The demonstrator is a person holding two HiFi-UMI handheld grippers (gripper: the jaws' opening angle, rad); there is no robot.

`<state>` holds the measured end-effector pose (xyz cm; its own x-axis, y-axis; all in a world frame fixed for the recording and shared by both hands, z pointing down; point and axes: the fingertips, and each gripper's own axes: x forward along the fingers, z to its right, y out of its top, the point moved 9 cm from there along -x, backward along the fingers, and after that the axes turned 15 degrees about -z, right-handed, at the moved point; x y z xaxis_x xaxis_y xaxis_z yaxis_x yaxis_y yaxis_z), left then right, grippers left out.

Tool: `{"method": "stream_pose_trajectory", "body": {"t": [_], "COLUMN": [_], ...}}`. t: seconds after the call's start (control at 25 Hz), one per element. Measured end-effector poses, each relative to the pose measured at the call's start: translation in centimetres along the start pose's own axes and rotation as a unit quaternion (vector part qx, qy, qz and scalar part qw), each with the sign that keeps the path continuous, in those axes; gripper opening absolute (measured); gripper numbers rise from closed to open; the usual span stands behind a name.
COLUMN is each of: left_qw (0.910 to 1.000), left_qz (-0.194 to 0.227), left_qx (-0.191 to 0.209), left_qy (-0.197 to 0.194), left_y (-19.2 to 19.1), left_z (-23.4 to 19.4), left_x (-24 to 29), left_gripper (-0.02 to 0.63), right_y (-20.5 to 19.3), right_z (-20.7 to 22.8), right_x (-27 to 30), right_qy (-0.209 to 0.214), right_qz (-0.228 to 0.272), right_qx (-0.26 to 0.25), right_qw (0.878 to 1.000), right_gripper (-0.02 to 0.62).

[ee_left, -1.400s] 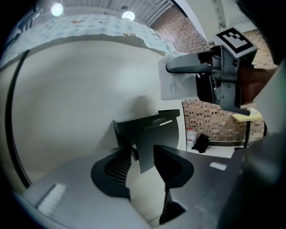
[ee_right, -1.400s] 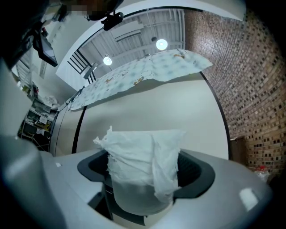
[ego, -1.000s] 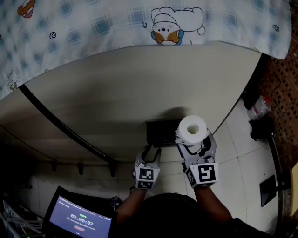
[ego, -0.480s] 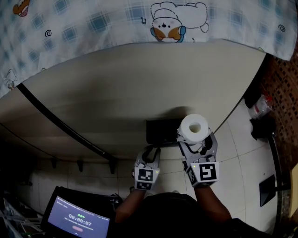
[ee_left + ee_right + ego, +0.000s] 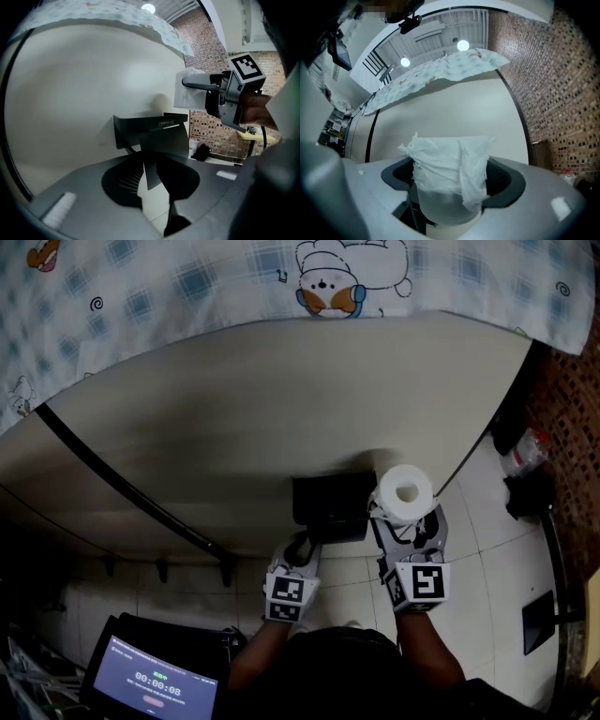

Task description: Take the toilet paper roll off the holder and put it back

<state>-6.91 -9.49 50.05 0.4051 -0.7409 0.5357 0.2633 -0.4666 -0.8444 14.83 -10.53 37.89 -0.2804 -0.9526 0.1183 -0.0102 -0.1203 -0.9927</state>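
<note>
White toilet paper roll [image 5: 406, 493] stands upright, clamped in the right gripper [image 5: 408, 521], off and just right of the black metal wall holder [image 5: 330, 507]; the left gripper [image 5: 302, 549], jaws just closed in, pinches the holder's thin lower flap

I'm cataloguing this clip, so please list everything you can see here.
wall: one, cream, centre
holder: one, black, on the wall
toilet paper roll: one, white, just right of the holder
cloth: one, blue-checked, along the top
rail: one, black, slanting across the wall
laptop: one, dark, lower left
left gripper: one, jaws have just been closing, pressing the holder's flap between them
right gripper: one, shut on the toilet paper roll
</note>
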Motion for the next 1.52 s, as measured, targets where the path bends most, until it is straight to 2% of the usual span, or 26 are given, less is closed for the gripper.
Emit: {"method": "stream_pose_trajectory", "body": {"t": [0.56, 0.72, 0.84, 0.96, 1.08, 1.16, 1.28, 1.36, 1.44, 1.52], "left_qw": [0.9993, 0.9988, 0.9982, 0.998, 0.9973, 0.9969, 0.9962, 0.9956, 0.9949, 0.9942], "left_qz": [0.002, -0.001, -0.003, -0.008, -0.014, -0.018, -0.023, -0.027, -0.03, -0.033], "left_qx": [-0.029, -0.039, -0.045, -0.044, -0.047, -0.048, -0.049, -0.051, -0.051, -0.054], "left_qy": [-0.022, -0.031, -0.039, -0.045, -0.054, -0.06, -0.068, -0.074, -0.081, -0.087], "left_y": [0.3, 0.5, 0.8, 1.0, 1.2, 1.3, 1.5, 1.5, 1.5, 1.6], "left_z": [0.5, 0.6, 0.5, 0.2, 0.1, 0.1, -0.1, -0.2, -0.2, -0.3], "left_x": [-2.0, -2.2, -2.3, -2.2, -2.3, -2.2, -2.2, -2.2, -2.2, -2.2], "left_gripper": [0.115, 0.115, 0.115, 0.115, 0.114, 0.112, 0.11, 0.109, 0.106, 0.106], "right_y": [-2.3, -4.1, -5.9, -8.3, -10.7, -12.0, -13.7, -14.5, -14.7, -14.6], "right_z": [3.1, 4.4, 5.7, 6.7, 7.1, 6.9, 6.2, 5.8, 5.7, 5.3], "right_x": [-1.2, -1.0, -0.5, 0.2, 1.4, 2.4, 4.2, 5.0, 5.6, 6.3], "right_qy": [-0.033, -0.036, -0.027, -0.007, 0.04, 0.087, 0.163, 0.193, 0.207, 0.218], "right_qz": [-0.021, -0.039, -0.051, -0.066, -0.072, -0.072, -0.042, -0.019, -0.005, -0.005], "right_qx": [0.041, 0.087, 0.157, 0.24, 0.332, 0.394, 0.495, 0.531, 0.543, 0.537], "right_qw": [0.998, 0.995, 0.986, 0.969, 0.94, 0.912, 0.852, 0.825, 0.814, 0.815], "right_gripper": [0.425, 0.425, 0.425, 0.423, 0.423, 0.423, 0.422, 0.422, 0.422, 0.422]}}
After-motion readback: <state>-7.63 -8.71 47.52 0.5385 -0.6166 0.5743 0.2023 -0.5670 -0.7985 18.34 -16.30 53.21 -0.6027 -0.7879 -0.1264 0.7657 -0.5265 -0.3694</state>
